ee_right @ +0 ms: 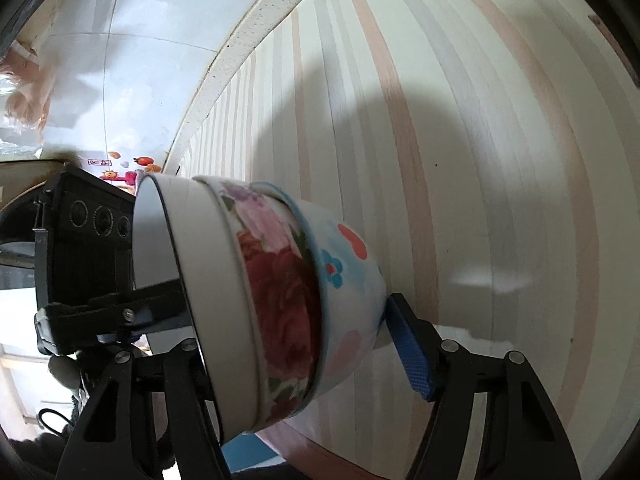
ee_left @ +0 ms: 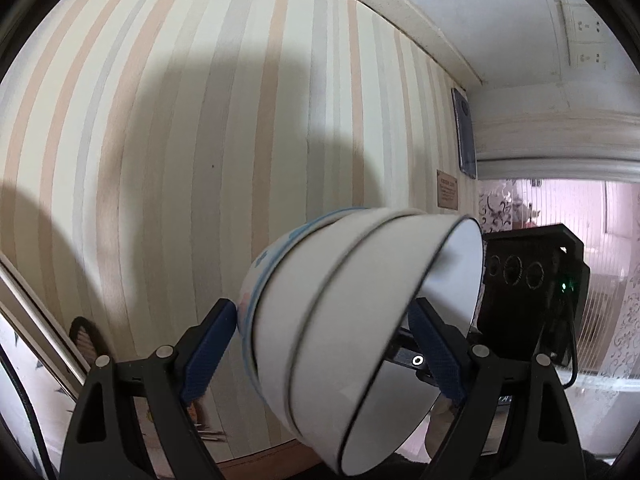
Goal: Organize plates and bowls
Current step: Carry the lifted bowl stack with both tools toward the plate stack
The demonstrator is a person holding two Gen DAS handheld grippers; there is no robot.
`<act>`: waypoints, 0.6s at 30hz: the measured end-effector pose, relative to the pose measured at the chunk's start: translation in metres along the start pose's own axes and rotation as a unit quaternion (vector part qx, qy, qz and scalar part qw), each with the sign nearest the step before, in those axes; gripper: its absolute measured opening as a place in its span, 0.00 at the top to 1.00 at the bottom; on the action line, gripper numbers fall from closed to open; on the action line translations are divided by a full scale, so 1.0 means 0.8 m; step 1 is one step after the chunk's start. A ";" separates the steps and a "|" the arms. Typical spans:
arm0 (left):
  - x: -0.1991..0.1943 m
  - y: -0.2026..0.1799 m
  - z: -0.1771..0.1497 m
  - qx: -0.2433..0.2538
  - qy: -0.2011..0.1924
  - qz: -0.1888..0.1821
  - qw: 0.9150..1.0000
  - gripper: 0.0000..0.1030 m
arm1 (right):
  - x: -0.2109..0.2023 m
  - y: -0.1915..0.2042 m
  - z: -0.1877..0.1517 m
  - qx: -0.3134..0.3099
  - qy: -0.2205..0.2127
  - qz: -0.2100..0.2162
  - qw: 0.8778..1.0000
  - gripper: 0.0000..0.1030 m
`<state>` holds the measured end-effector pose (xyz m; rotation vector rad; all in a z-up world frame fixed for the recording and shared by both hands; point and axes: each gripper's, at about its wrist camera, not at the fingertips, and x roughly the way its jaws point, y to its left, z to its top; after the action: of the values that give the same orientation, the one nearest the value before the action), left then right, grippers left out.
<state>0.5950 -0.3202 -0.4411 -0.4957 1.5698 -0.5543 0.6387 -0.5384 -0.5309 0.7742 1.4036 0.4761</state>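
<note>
left claw (ee_left: pixel 324 350) pinching bowl stack (ee_left: pixel 352 320) | right claw (ee_right: pixel 288 344) pinching same stack | striped wall (ee_left: pixel 180 140) close behind

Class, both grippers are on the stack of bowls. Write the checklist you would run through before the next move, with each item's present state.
1. Bowls nested: ok; the bowl stack sits together as three.
2. Left hand-held gripper gripping: ok; one pad on the base, one inside the mouth.
3. Right hand-held gripper gripping: cannot tell; one pad touches the base, the other finger is hidden behind the rim.
4. Stack upright: not ok; it lies tilted on its side.
5. Set-down spot in view: cannot tell; only a striped surface shows behind.
</note>
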 end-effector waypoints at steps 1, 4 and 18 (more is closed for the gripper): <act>0.000 -0.001 0.000 -0.002 -0.002 -0.001 1.000 0.15 | -0.002 0.002 0.001 -0.006 0.000 -0.001 1.000 0.32; -0.005 0.000 -0.002 -0.005 -0.010 0.000 1.000 0.15 | -0.004 0.010 0.003 -0.022 -0.002 -0.004 1.000 0.32; -0.041 0.004 -0.012 -0.019 -0.043 0.003 0.999 0.15 | -0.007 0.033 0.008 -0.047 -0.003 0.009 0.999 0.32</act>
<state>0.5878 -0.2970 -0.4164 -0.5372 1.5016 -0.4921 0.6477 -0.5260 -0.5079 0.7116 1.3608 0.5496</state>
